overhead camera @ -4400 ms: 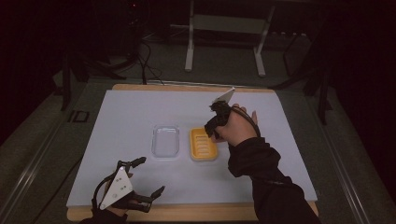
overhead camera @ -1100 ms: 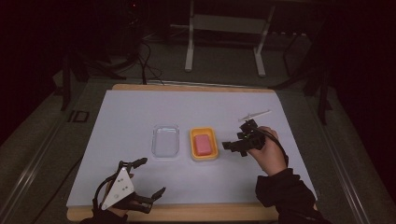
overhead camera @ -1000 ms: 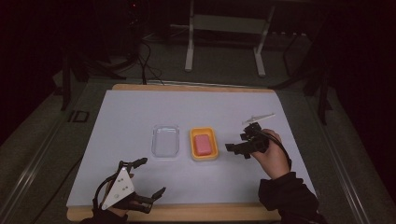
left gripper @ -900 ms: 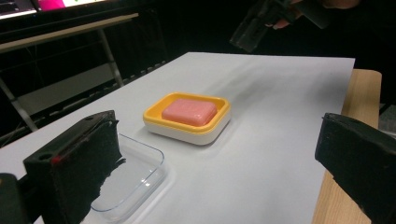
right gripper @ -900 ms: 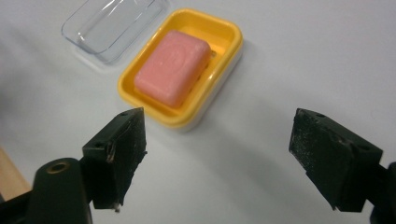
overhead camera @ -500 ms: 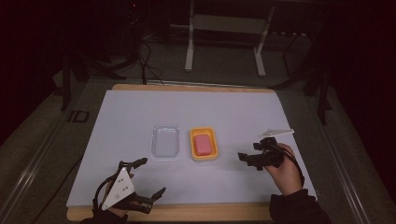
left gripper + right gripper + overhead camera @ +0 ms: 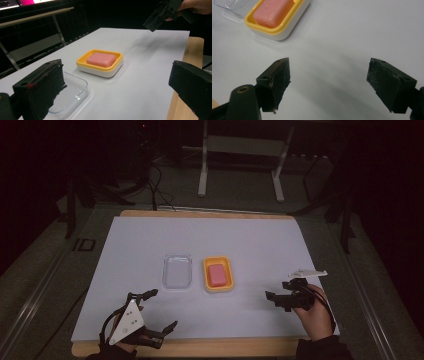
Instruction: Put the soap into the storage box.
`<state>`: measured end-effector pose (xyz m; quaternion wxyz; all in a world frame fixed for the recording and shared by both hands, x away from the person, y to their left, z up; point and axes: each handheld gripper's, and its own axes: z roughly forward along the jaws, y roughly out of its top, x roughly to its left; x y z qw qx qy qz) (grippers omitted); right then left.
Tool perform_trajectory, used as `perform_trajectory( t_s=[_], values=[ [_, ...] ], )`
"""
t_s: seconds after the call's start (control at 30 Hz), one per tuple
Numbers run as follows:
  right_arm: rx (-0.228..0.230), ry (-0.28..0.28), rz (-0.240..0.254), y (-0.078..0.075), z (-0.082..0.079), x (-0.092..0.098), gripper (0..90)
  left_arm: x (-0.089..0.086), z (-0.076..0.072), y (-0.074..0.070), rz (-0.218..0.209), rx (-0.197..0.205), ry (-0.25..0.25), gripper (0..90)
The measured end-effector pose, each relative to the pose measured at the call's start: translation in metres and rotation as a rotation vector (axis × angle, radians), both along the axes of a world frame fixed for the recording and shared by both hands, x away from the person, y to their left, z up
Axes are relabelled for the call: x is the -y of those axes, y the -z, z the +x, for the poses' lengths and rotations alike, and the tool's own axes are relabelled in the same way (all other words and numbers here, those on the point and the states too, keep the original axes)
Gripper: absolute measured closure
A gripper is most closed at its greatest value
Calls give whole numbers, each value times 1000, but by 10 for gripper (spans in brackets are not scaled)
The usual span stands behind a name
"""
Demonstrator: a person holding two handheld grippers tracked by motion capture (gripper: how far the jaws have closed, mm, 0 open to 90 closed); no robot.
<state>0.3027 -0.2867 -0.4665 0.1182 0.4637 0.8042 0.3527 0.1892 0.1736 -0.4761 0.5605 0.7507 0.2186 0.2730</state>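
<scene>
A pink soap bar [image 7: 218, 275] lies in a yellow dish [image 7: 206, 285] at the middle of the white sheet. A clear plastic lid [image 7: 177, 271] rests just left of the dish. My right gripper [image 7: 276, 290] hovers low to the right of the dish, open and empty. In the right gripper view its jaws [image 7: 332, 80] stand wide over bare sheet, with the soap [image 7: 273, 11] and dish [image 7: 284, 30] at upper left. My left gripper [image 7: 161, 310] stays open near the front edge. Its own view [image 7: 115, 85] faces the soap [image 7: 101, 59] and the lid [image 7: 72, 96].
The white sheet [image 7: 250, 240] covers a wooden table [image 7: 210, 347] whose edge shows at the front. Bare sheet lies between the dish and my right gripper [image 7: 160, 17]. Beyond the table, the dark floor holds a metal stand [image 7: 240, 165] and cables.
My right gripper has pulled away from the dish, going right and toward the front edge while sinking. The soap now lies in the dish. My left gripper has kept still.
</scene>
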Motion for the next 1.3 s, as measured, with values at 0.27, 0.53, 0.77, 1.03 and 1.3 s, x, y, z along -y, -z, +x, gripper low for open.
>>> perform_trajectory(
  t_s=[0.27,0.53,0.77,1.03,1.3],
  values=[
    [-9,32,-8,12,-11,14,190,0,0,0,0,1,1,7],
    [1,56,4,18,-18,21,190,0,0,0,2,0,4,6],
    [17,54,32,23,-16,21,190,1,0,0,5,-5,12,6],
    [11,66,49,26,-13,24,190,0,1,0,6,-9,12,7],
    [1,65,55,28,-12,25,190,0,1,0,3,-10,8,7]
  ],
)
